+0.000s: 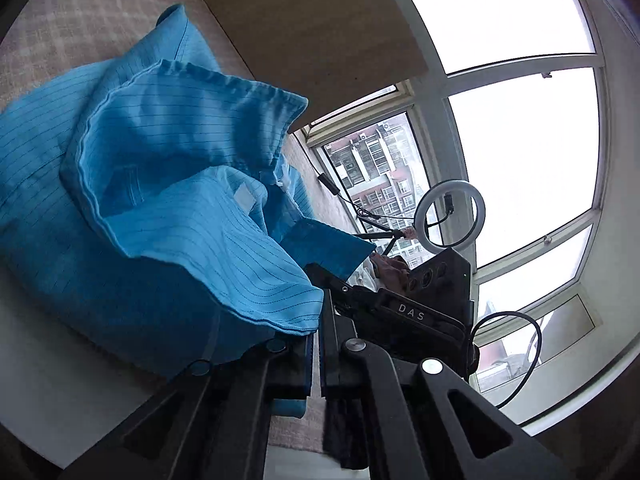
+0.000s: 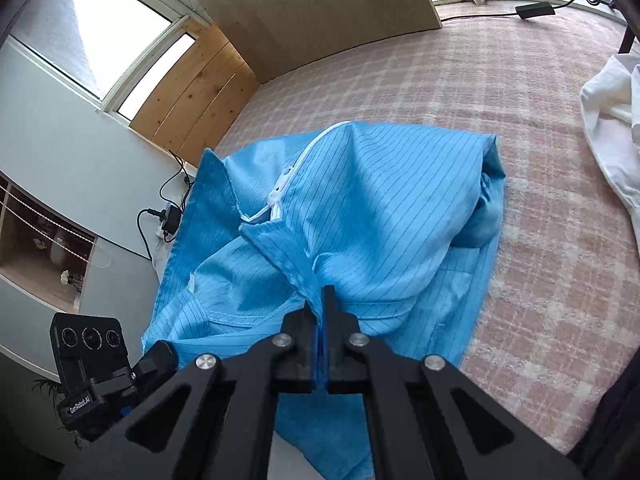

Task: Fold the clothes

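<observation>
A blue pin-striped garment [image 2: 380,208] with a white zipper lies bunched on the pink checked bed cover [image 2: 500,92]. My right gripper [image 2: 319,308] is shut on a fold of its blue cloth near the collar, lifting it a little. In the left wrist view the same garment [image 1: 168,168] hangs in folds, and my left gripper [image 1: 316,344] is shut on its hem. The other gripper's black body [image 1: 404,312] shows just beyond it.
A white cloth [image 2: 608,128] lies at the bed's right edge. A wooden headboard [image 2: 312,12] stands at the far end. Cables and a power adapter [image 2: 170,216] lie on the floor at left. A ring light [image 1: 450,214] stands by the windows.
</observation>
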A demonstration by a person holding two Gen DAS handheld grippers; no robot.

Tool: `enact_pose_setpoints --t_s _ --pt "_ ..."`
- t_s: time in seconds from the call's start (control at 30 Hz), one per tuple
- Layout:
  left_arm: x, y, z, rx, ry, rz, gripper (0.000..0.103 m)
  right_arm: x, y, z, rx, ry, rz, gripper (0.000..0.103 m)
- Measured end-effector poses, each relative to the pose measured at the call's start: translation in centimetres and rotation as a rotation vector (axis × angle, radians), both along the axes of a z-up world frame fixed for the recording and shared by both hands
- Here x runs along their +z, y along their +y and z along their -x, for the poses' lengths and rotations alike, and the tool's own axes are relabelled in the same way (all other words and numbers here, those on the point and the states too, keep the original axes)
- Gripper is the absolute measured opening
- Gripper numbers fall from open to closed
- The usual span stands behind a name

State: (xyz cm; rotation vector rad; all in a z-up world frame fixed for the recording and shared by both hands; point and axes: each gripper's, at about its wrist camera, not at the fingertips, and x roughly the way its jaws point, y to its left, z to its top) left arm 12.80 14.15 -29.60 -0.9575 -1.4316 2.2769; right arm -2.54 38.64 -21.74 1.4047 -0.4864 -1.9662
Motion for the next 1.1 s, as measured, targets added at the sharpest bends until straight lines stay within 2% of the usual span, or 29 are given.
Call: enact_pose_setpoints --t_s 0.1,0.13,0.2,0.33,0.4,0.5,0.57,0.63,0.73,0.8,0.93,1.0,1.1 --pt "-2.7 -0.5 -0.5 -0.056 -0.111 -0.048 0.002 -1.3 0.2 0.0 0.014 -0.048 -0.022 0.002" --pt "-2.8 -0.8 -0.8 -0.075 -0.135 -0.041 0.003 -1.2 0.2 -0.2 0.026 -0.047 -0.035 0.003" --pt "-0.9 -1.5 -2.1 -0.105 -0.142 0.037 0.003 -0.1 0.1 -0.8 0.067 -0.010 -0.078 0.011" --pt "5.1 -3.0 -2.8 -0.107 -0.142 0.134 0.004 3.1 -0.9 -1.3 0.139 0.109 -0.166 0.018" --pt "7.4 -3.5 -1.9 -0.090 -0.137 0.167 0.012 3.8 -1.9 -0.9 0.167 0.128 -0.195 0.023" --pt "8.7 -3.8 -0.2 -0.093 -0.170 0.124 0.023 3.9 -3.1 -0.6 0.203 0.119 -0.216 0.023" --pt "8.0 -3.8 1.0 -0.083 -0.242 0.152 0.026 3.7 -3.8 -0.6 0.225 0.113 -0.235 0.023" --pt "6.0 -4.4 2.2 -0.059 -0.340 0.145 0.026 3.1 -4.5 -0.8 0.235 0.109 -0.264 0.023" --pt "3.4 -4.7 3.9 -0.036 -0.454 0.043 0.026 1.9 -5.0 -1.1 0.232 0.066 -0.258 0.023" --pt "3.2 -4.5 4.4 -0.038 -0.486 0.043 0.026 1.4 -5.3 -1.4 0.233 0.058 -0.261 0.023" --pt "4.0 -4.1 5.4 -0.027 -0.497 0.098 0.042 1.1 -5.6 -2.0 0.244 0.064 -0.263 0.023" --pt "4.2 -3.4 6.5 -0.052 -0.497 0.129 0.054 0.9 -5.6 -2.0 0.242 0.056 -0.255 0.023" --pt "2.7 -2.2 7.9 -0.100 -0.529 0.144 0.056 0.6 -5.5 -1.9 0.235 0.052 -0.254 0.023"
